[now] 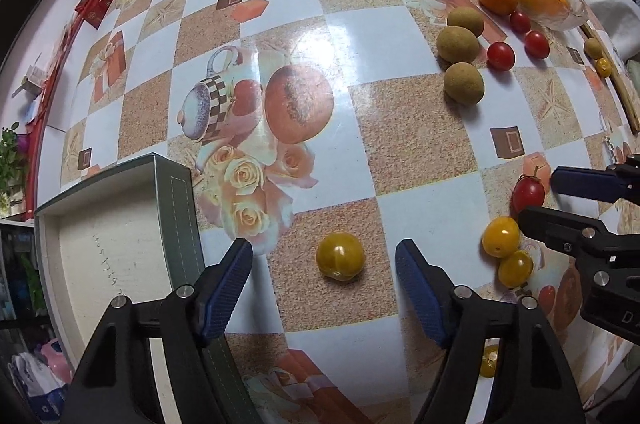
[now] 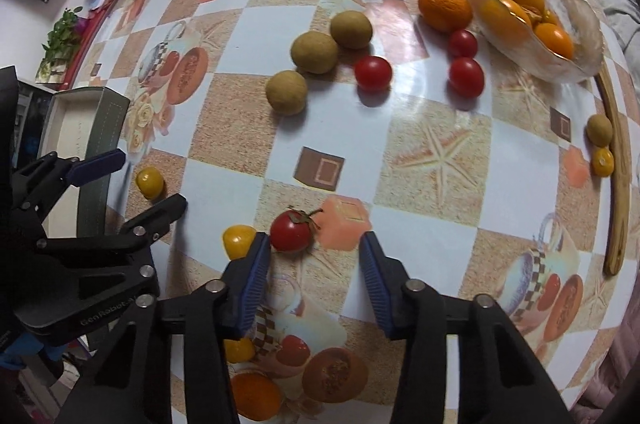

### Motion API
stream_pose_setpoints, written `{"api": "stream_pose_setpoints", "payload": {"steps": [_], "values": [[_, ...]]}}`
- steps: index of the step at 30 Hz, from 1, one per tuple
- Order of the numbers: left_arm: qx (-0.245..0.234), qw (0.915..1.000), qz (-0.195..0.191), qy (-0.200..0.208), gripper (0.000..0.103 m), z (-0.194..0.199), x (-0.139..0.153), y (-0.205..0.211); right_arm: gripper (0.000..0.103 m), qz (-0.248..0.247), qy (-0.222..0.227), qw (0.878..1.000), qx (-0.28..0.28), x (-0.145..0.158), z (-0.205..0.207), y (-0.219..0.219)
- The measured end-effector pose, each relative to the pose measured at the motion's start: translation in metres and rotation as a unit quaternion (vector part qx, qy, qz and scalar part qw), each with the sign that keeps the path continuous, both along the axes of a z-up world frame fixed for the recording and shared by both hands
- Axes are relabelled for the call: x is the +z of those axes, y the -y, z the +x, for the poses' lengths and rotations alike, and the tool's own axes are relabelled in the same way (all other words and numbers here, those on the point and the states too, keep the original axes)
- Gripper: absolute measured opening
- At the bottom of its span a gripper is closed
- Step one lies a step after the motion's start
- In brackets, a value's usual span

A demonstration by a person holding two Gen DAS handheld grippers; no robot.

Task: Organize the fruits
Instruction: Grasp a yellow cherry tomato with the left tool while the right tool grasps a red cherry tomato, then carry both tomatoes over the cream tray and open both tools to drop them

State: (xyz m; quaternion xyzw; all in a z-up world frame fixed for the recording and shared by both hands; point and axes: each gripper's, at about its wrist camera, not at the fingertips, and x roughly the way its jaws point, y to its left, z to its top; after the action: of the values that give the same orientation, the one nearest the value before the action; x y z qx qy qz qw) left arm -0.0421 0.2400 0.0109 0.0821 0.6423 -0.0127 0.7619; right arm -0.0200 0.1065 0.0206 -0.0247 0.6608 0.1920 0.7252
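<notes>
A yellow tomato (image 1: pixel 340 256) lies on the patterned tablecloth between the fingertips of my left gripper (image 1: pixel 324 276), which points down and is open; neither pad touches it. The right wrist view shows the same yellow tomato (image 2: pixel 150 183) inside the left gripper (image 2: pixel 151 180). A red tomato with a green stem (image 2: pixel 291 230) sits just ahead of the left fingertip of my right gripper (image 2: pixel 314 256). That gripper is open, and the far pad stands well clear of the fruit. In the left wrist view the red tomato (image 1: pixel 528 192) rests at the right gripper's (image 1: pixel 540 202) tips.
An open green box with a white inside (image 1: pixel 120 244) stands left of my left gripper. A glass bowl (image 2: pixel 580 64) of orange and yellow fruits is at the far right, by an orange (image 2: pixel 445 6), several brown fruits (image 2: pixel 314 52) and red tomatoes (image 2: pixel 373 73). Two yellow tomatoes (image 1: pixel 500 236) lie near the right gripper.
</notes>
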Motion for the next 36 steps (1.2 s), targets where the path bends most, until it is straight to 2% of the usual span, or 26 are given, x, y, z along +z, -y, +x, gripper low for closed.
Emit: {"api": "stream_pose_setpoints", "payload": {"steps": [3,6,7,9,13,18,25,31,36], "values": [[0.001,0.9999,-0.017,0.002,0.064,-0.001,0.001,0.0,0.024,0.008,-0.003,1.0,0.012,-0.002,0.003,-0.013],[-0.007,0.9985,-0.054,-0.001,0.036,-0.004,0.002,0.003,0.023,0.008,-0.002,1.0,0.004,-0.002,0.007,-0.02],[-0.012,0.9983,-0.056,0.0,0.023,-0.007,0.004,0.007,0.023,0.013,-0.005,1.0,-0.002,-0.002,0.007,-0.02],[-0.012,0.9977,-0.067,-0.004,0.023,-0.007,0.005,0.01,0.023,0.023,-0.011,1.0,-0.018,0.004,0.0,-0.002],[0.016,0.9931,-0.117,-0.001,0.023,-0.013,0.017,-0.001,0.023,0.042,-0.013,0.998,-0.049,0.014,-0.005,0.02],[0.038,0.99,-0.136,0.011,0.023,-0.021,0.039,-0.014,0.023,0.058,-0.015,0.996,-0.067,0.029,-0.013,0.036],[0.039,0.9917,-0.118,0.031,0.023,-0.046,0.066,-0.03,0.023,0.068,-0.012,0.996,-0.055,0.048,-0.028,0.035],[0.063,0.9921,-0.102,0.035,0.023,-0.075,0.074,-0.062,0.023,0.076,-0.011,0.997,-0.024,0.057,-0.042,-0.003],[0.102,0.9905,-0.085,0.035,0.023,-0.105,0.072,-0.102,0.023,0.086,-0.017,0.996,0.017,0.062,-0.053,-0.047]]}}
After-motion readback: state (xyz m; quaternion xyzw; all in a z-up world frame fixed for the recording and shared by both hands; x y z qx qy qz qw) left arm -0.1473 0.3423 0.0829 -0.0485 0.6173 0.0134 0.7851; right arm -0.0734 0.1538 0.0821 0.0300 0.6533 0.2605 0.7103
